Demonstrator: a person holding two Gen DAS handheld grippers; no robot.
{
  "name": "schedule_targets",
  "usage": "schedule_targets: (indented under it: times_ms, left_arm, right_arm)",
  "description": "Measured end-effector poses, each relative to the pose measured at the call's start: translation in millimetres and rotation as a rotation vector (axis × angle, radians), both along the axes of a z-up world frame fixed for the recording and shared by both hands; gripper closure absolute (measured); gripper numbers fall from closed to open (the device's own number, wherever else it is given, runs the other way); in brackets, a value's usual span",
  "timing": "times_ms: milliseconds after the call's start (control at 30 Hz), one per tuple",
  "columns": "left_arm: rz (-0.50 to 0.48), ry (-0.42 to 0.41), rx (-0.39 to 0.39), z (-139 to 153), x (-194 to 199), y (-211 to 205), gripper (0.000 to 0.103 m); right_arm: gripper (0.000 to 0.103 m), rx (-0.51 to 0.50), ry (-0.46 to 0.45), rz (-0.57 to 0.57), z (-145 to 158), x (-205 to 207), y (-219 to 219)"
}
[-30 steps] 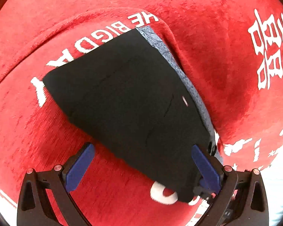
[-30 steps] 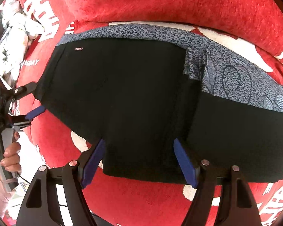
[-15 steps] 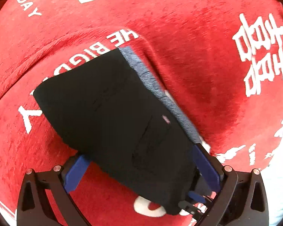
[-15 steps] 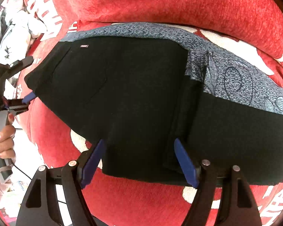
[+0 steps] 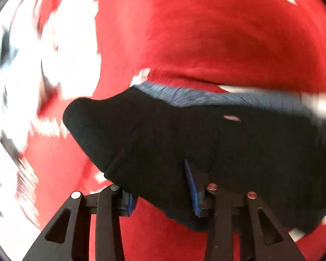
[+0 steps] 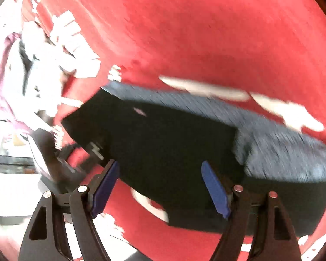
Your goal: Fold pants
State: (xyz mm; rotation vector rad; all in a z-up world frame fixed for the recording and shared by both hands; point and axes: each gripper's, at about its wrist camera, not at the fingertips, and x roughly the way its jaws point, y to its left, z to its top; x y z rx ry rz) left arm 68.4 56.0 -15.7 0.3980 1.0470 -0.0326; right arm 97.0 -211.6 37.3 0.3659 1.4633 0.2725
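Note:
Black pants (image 5: pixel 206 141) with a grey patterned band (image 5: pixel 206 96) lie on a red blanket (image 5: pixel 206 32). My left gripper (image 5: pixel 160 187) is closing its jaws on the pants' near edge, and bunched black cloth fills the gap between the blue pads (image 5: pixel 191 184). In the right wrist view the pants (image 6: pixel 173 141) stretch across the middle, grey band (image 6: pixel 282 148) at the right. My right gripper (image 6: pixel 160 167) hangs open over their near edge, its pads apart from the cloth. The left gripper's body (image 6: pixel 95 150) shows at the pants' left corner. Both views are blurred.
The red blanket (image 6: pixel 206 32) with white lettering covers the whole surface and rises in a soft ridge behind the pants. White and pink clutter (image 6: pixel 17 87) sits beyond the blanket's left edge, with a person's hand (image 6: pixel 47 152) on the left tool.
The left gripper has rolled, swung along the pants' edge and narrowed its jaws onto the cloth, lifting that edge. The right gripper has pulled back and up, jaws as wide as before.

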Motion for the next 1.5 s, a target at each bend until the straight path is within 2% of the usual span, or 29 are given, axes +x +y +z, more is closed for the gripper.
schedule_targets:
  times_ms: [100,133,267,400,433,467,500,533,600,700,833,933,1067,1133,1233,1300,1433,1500]
  left_arm:
    - [-0.126,-0.061,0.140,-5.0,-16.0,-23.5,0.063]
    - [-0.144,-0.069,0.159,-6.1,-19.2,-26.3,0.063]
    - [-0.157,-0.076,0.183,-8.2,-21.1,-30.2,0.063]
    - [-0.168,-0.094,0.194,-4.4,-30.5,-25.7,0.063]
    - [-0.170,-0.099,0.193,-3.5,-32.1,-24.7,0.063]
    - [-0.172,-0.105,0.190,-2.0,-32.4,-23.1,0.063]
    - [-0.173,-0.107,0.187,-0.8,-32.4,-23.6,0.063]
    - [-0.171,-0.096,0.169,0.6,-31.7,-23.6,0.063]
    - [-0.186,-0.116,0.156,6.8,-34.8,-27.1,0.063]
    - [-0.227,-0.159,0.143,24.1,-42.0,-41.2,0.063]
    - [-0.278,-0.209,0.071,64.0,-55.5,-70.5,0.063]
    - [-0.328,-0.238,0.029,87.9,-65.8,-97.5,0.063]
    - [-0.434,-0.258,-0.044,117.6,-83.6,-150.9,0.063]
    - [-0.480,-0.257,-0.069,123.1,-90.6,-169.7,0.063]
    - [-0.568,-0.241,-0.095,123.9,-110.2,-216.3,0.063]
    - [-0.628,-0.210,-0.108,115.9,-125.1,-248.3,0.063]
    - [-0.734,-0.154,-0.102,86.4,-157.3,-303.9,0.063]
    - [-0.774,-0.083,-0.060,55.3,-168.4,-327.9,0.063]
  right_arm:
    - [0.021,0.052,0.021,0.078,5.6,42.8,28.3]
    - [0.021,0.078,0.041,0.125,4.3,58.3,46.2]
    - [0.021,0.142,0.113,0.320,-10.5,91.7,118.1]
    - [0.021,0.110,0.194,0.457,-44.7,99.0,175.6]
    - [0.026,0.111,0.213,0.473,-53.3,99.9,183.3]
    - [0.036,0.109,0.224,0.479,-61.5,100.3,187.8]
    - [0.076,0.104,0.229,0.476,-67.9,100.2,188.7]
    - [0.080,0.084,0.229,0.458,-72.8,101.2,185.3]
    - [0.082,0.122,0.218,0.398,-72.7,100.6,170.0]
    - [0.082,0.228,0.168,0.303,-56.3,92.8,134.4]
    - [0.082,0.389,0.093,0.158,-26.5,74.3,71.7]
    - [0.082,0.467,0.021,0.057,-2.4,54.8,29.3]
    - [0.082,0.503,-0.079,-0.053,24.8,20.6,-29.7]
    - [0.081,0.499,-0.124,-0.114,36.7,-2.5,-66.0]
    - [0.081,0.488,-0.158,-0.214,44.3,-42.1,-131.9]
    - [0.081,0.477,-0.162,-0.277,38.5,-66.6,-165.2]
    - [0.081,0.455,-0.128,-0.406,-1.1,-113.2,-225.8]
    - [0.081,0.439,-0.075,-0.466,-37.0,-136.2,-249.5]
